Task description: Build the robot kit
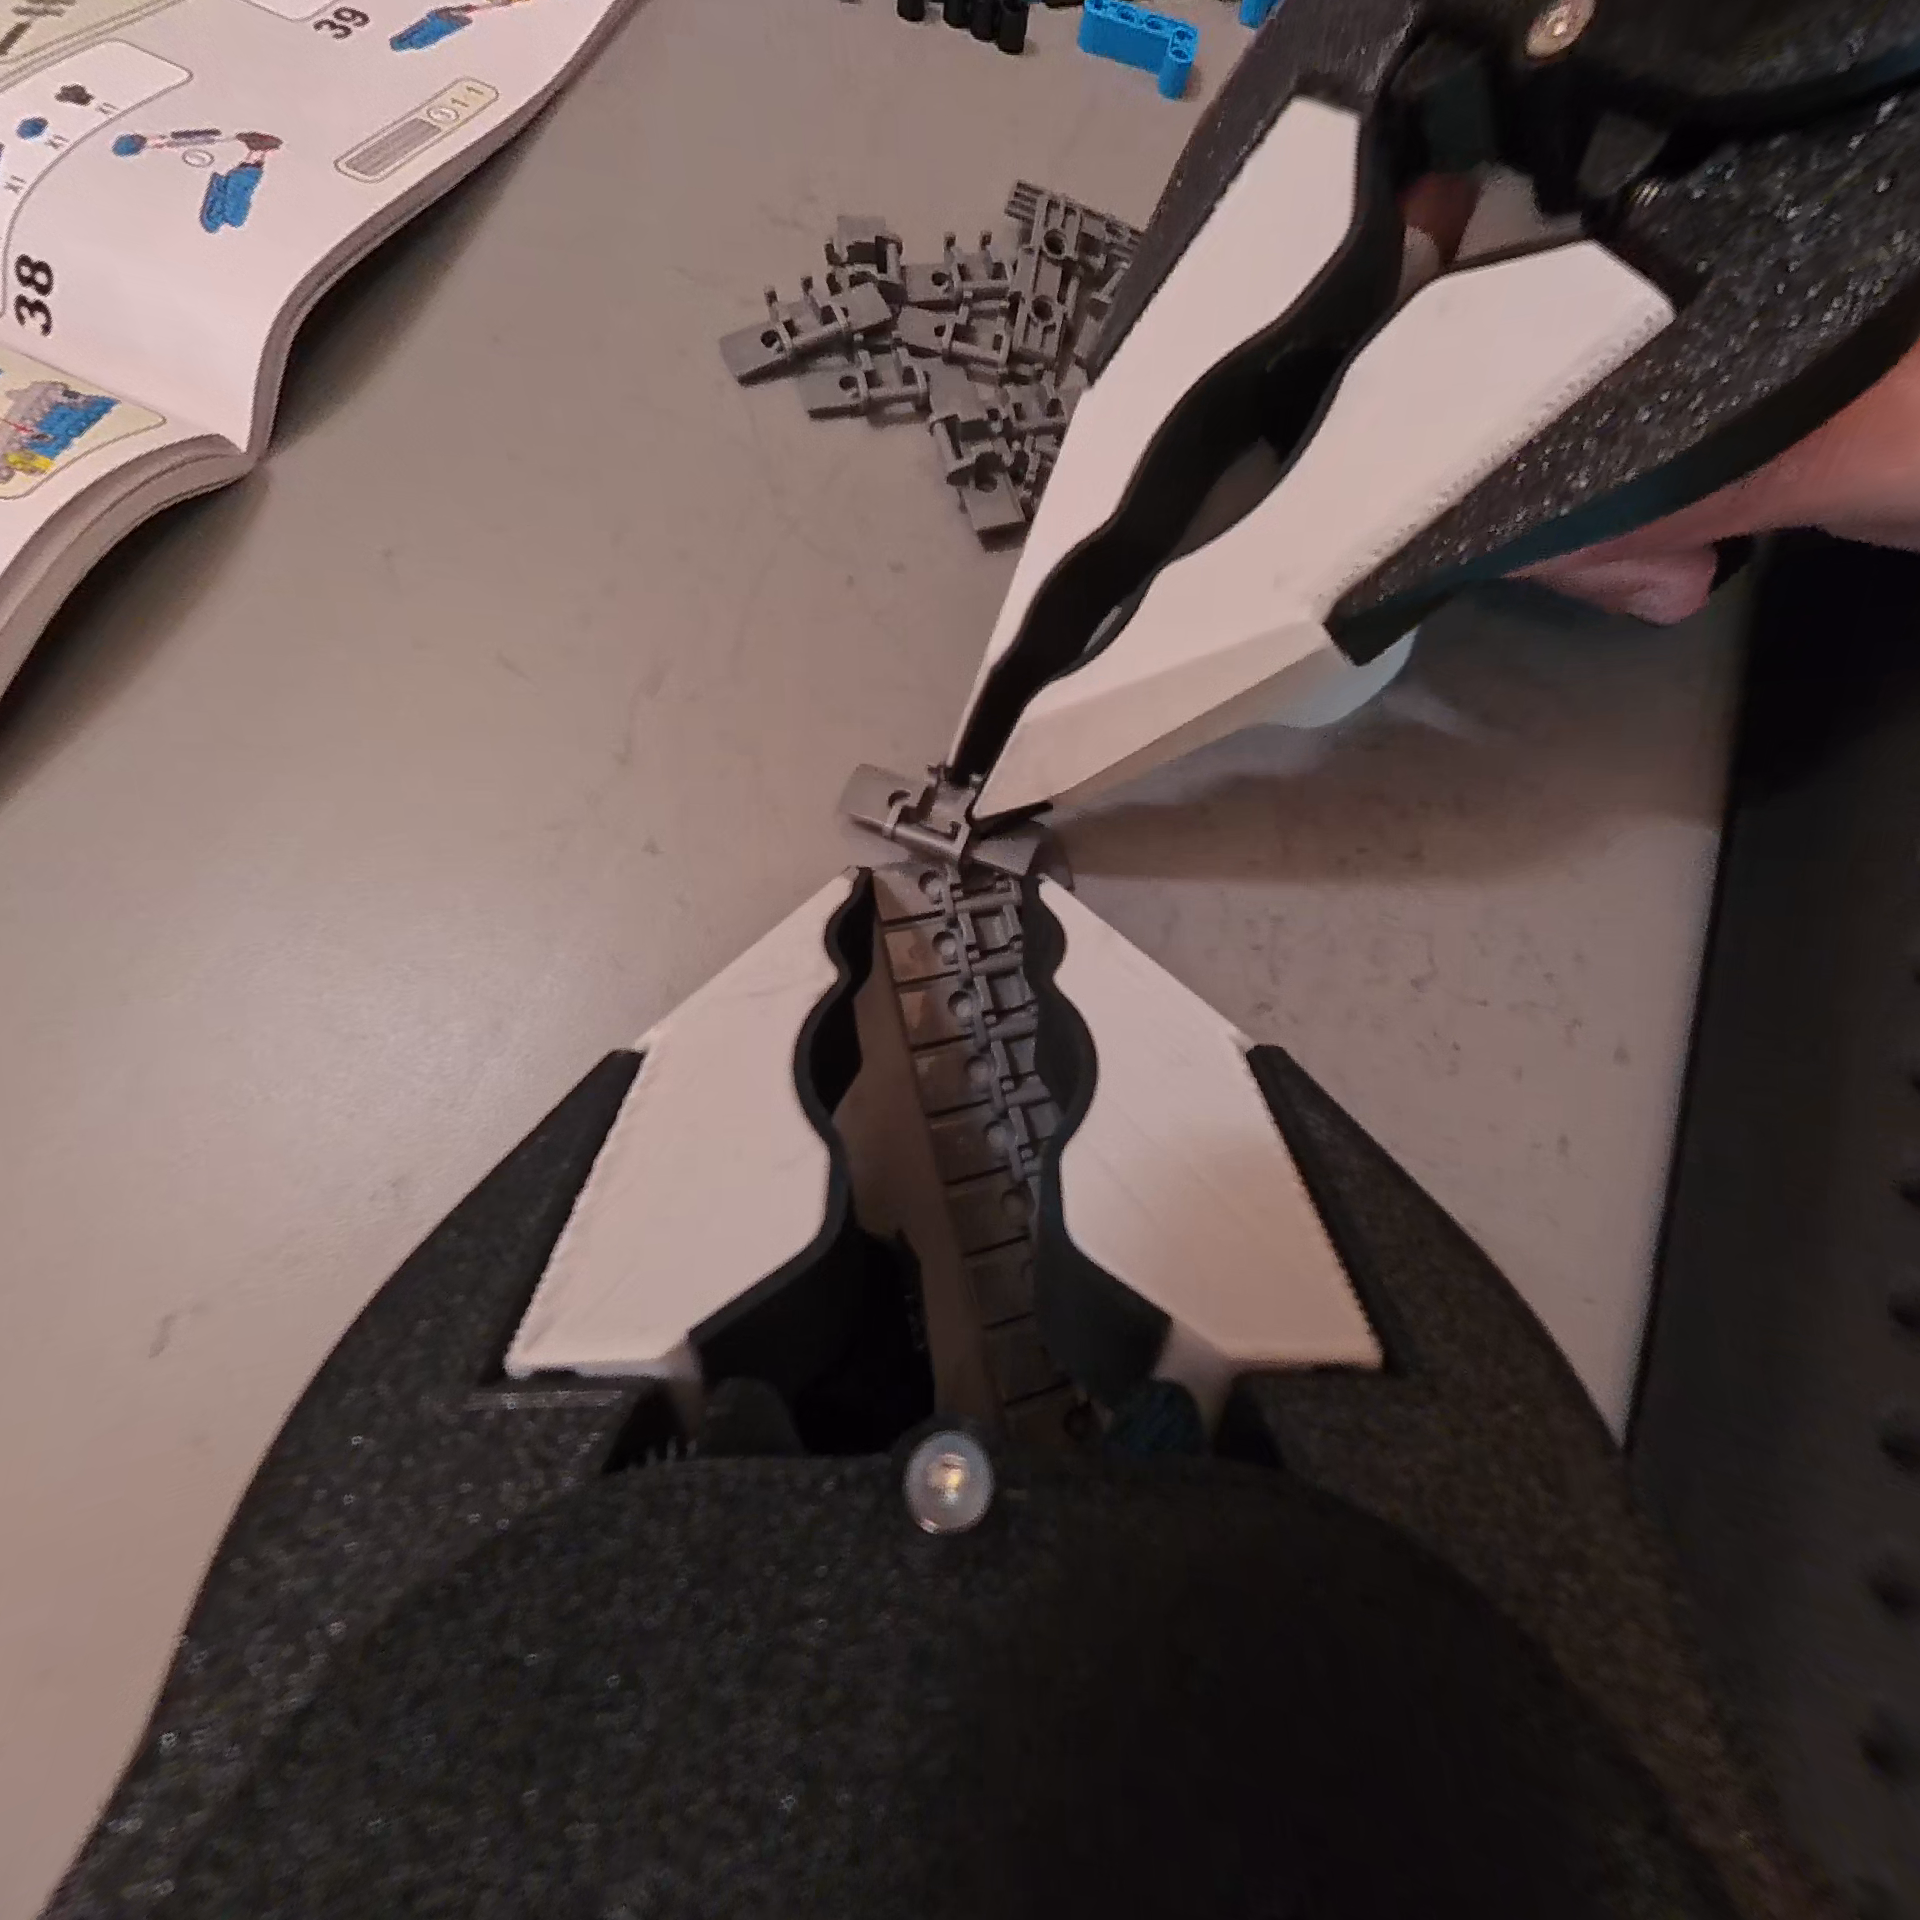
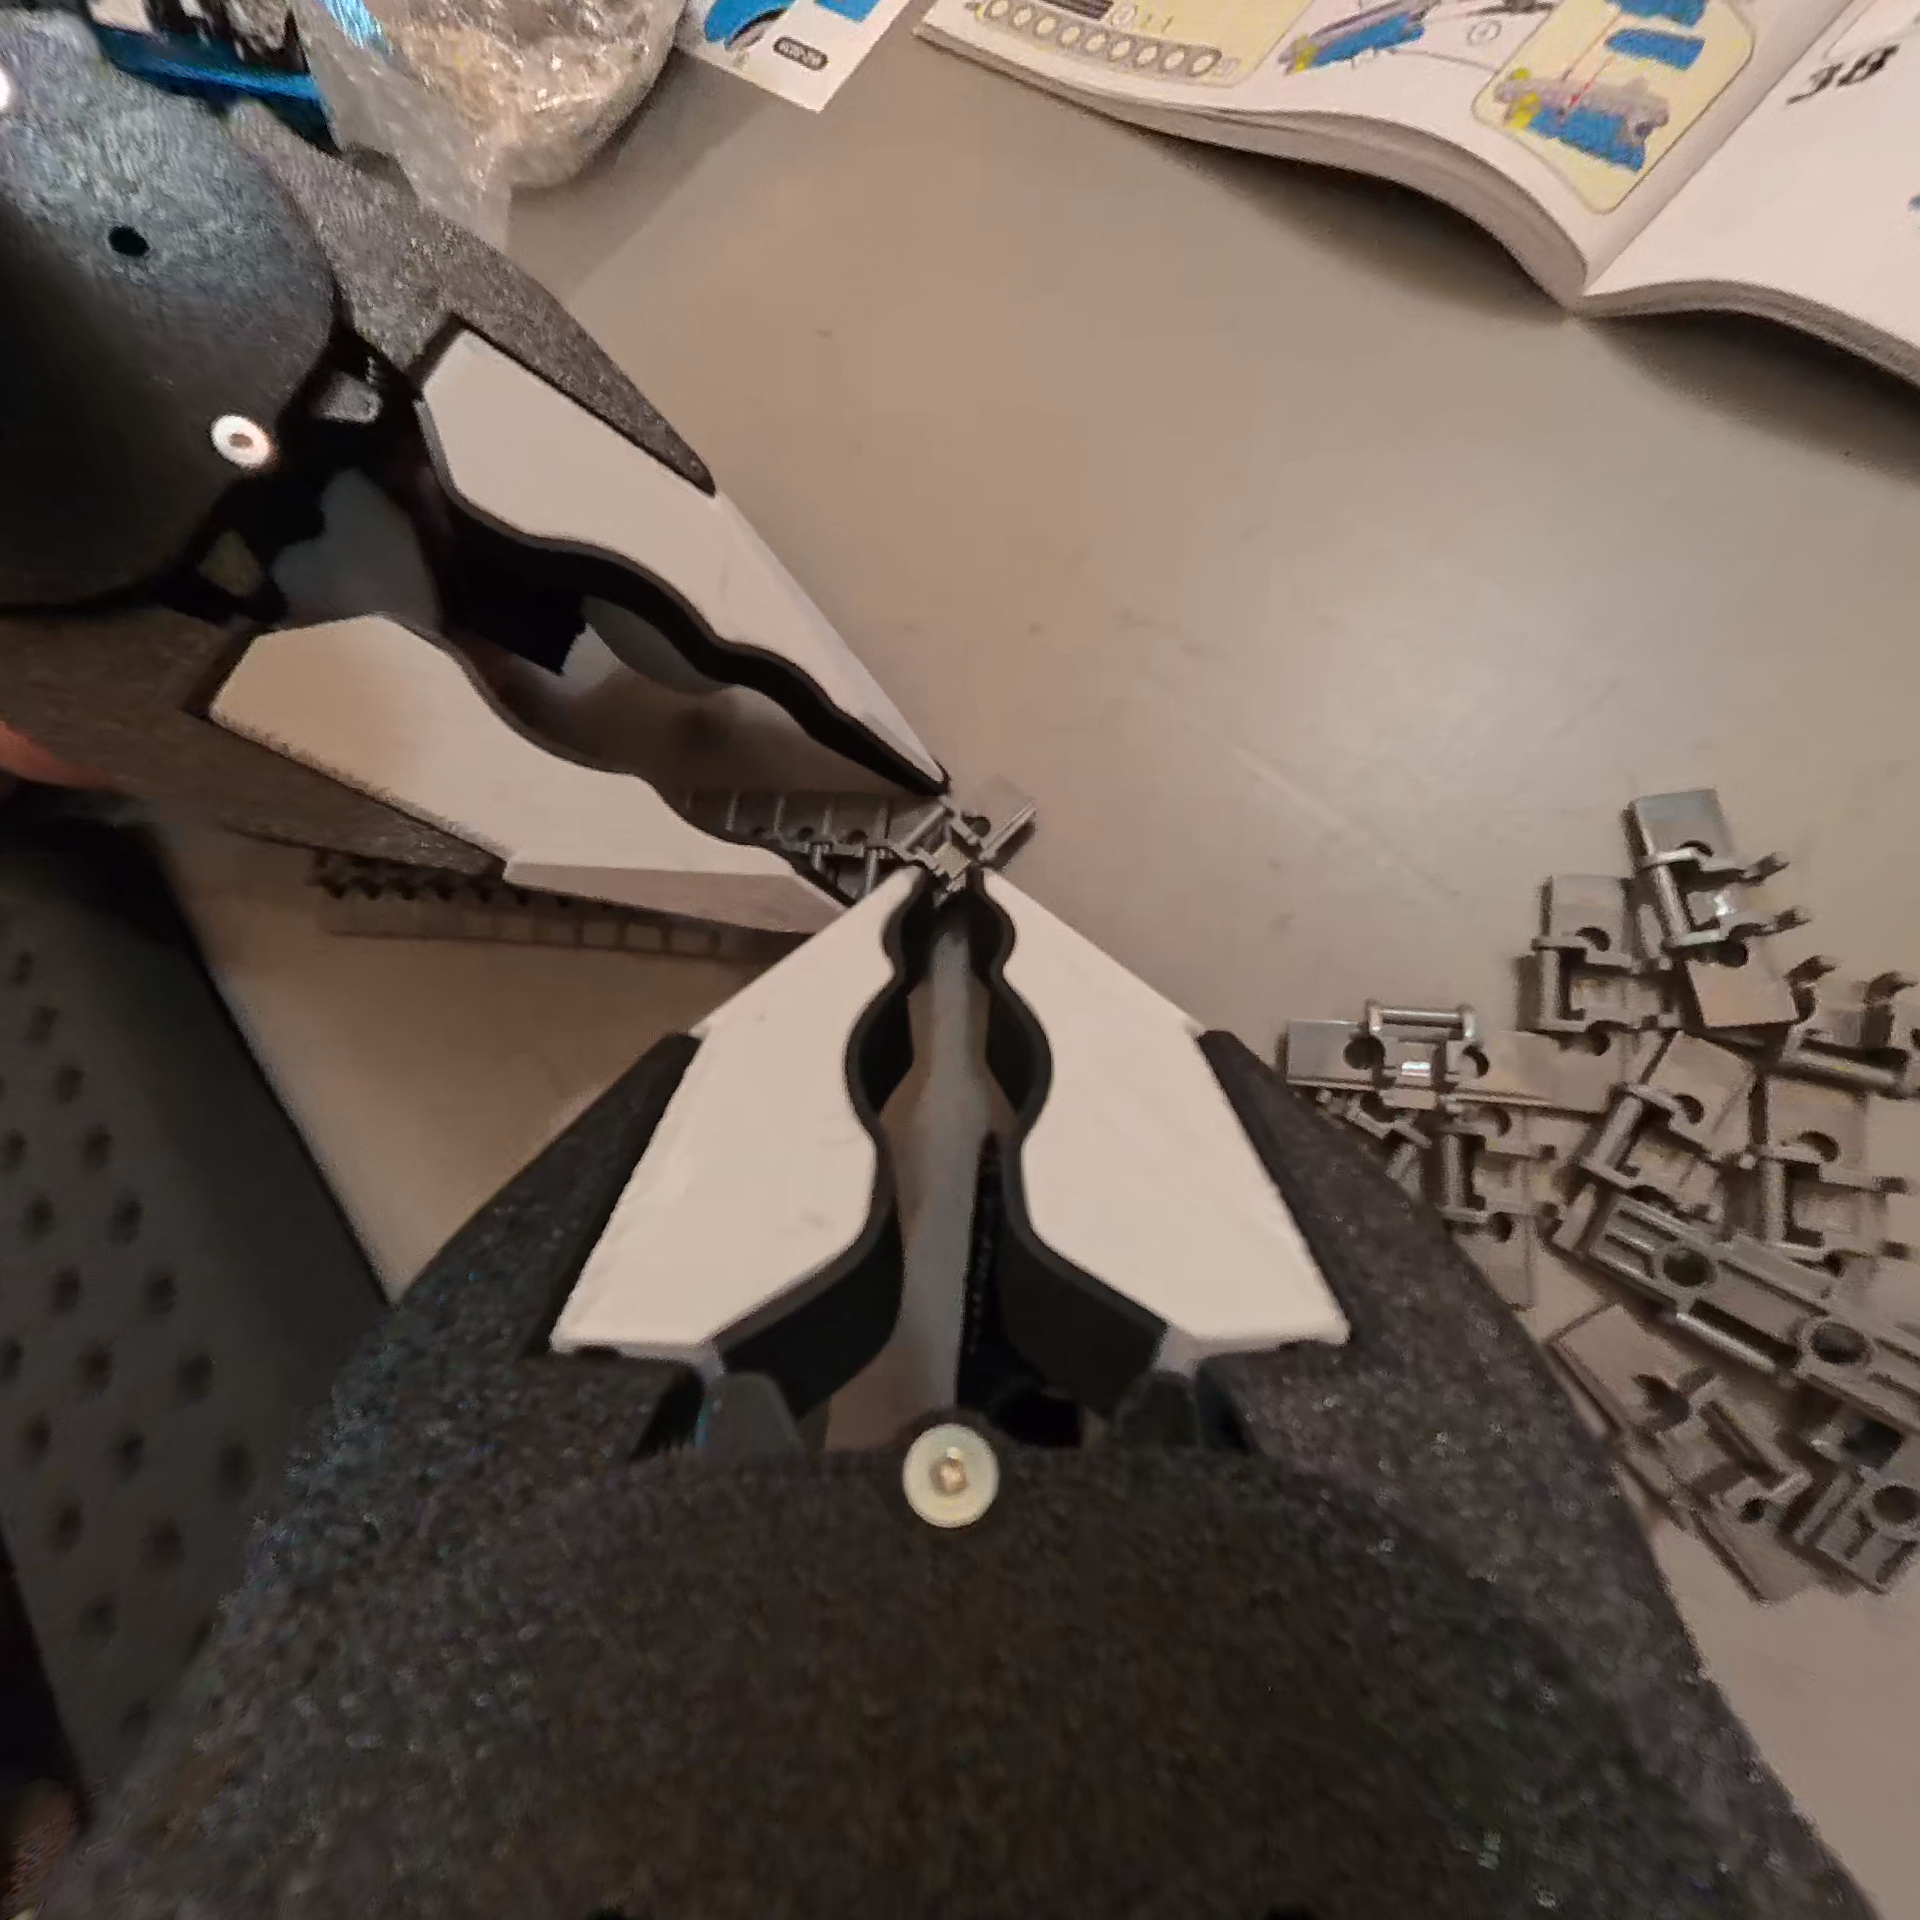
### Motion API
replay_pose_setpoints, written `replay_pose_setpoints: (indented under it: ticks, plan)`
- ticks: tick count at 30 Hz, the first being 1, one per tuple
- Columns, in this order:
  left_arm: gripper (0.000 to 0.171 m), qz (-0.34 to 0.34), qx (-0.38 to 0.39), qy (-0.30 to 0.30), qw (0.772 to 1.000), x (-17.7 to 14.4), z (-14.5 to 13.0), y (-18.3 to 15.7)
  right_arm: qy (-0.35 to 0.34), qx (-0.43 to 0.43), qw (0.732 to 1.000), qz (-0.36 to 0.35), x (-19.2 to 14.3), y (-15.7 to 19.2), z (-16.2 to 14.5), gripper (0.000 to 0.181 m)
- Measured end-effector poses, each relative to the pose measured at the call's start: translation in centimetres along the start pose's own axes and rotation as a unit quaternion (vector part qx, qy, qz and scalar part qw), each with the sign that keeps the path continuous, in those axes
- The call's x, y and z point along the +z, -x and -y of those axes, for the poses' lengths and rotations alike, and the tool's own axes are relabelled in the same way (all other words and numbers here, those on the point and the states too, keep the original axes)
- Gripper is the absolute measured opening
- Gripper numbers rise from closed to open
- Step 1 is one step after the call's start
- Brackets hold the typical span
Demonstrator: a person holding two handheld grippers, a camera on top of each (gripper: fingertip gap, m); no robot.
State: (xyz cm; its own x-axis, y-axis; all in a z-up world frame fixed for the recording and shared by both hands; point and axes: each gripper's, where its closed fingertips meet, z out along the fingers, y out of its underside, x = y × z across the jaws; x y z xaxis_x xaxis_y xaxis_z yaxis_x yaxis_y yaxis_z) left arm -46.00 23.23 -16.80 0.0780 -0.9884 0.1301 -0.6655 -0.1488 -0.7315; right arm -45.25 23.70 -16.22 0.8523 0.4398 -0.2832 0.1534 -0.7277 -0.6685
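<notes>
We find the left gripper (image 1: 940, 883) clamped on a grey track chain (image 1: 987, 1091) — light, floppy; the right gripper (image 2: 951, 883) pinches a single link (image 2: 987, 821) at the chain's far end, loose links (image 1: 935, 353) beyond.

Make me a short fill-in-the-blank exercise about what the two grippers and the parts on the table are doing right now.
1. The left gripper is shut on a chain of grey ____ links.
2. The right gripper pinches a single link at the chain's ____.
3. The pile of loose links on the table is coloured ____.
4. The open instruction booklet lies ____ on the table.

Missing words: track; end; grey; flat
</notes>
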Motion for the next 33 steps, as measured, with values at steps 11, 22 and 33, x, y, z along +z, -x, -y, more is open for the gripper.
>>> replay_pose_setpoints:
  ticks: [11, 22, 33]
  plan:
    - [0.028, -0.020, 0.034, 0.006, 0.999, -0.2, -0.2, -0.5, 0.061, -0.258, 0.964, -0.003, -1.8, 1.1, 0.2, 0.005]
    - [0.028, -0.061, 0.050, 0.011, 0.997, -0.4, -0.6, -1.0, 0.114, -0.273, 0.955, 0.014, -0.7, 0.6, -1.6, 0.004]
    - [0.028, -0.084, 0.081, 0.015, 0.993, -0.7, -1.0, -1.5, 0.062, -0.398, 0.910, 0.099, -1.1, 0.0, -0.8, 0.015]
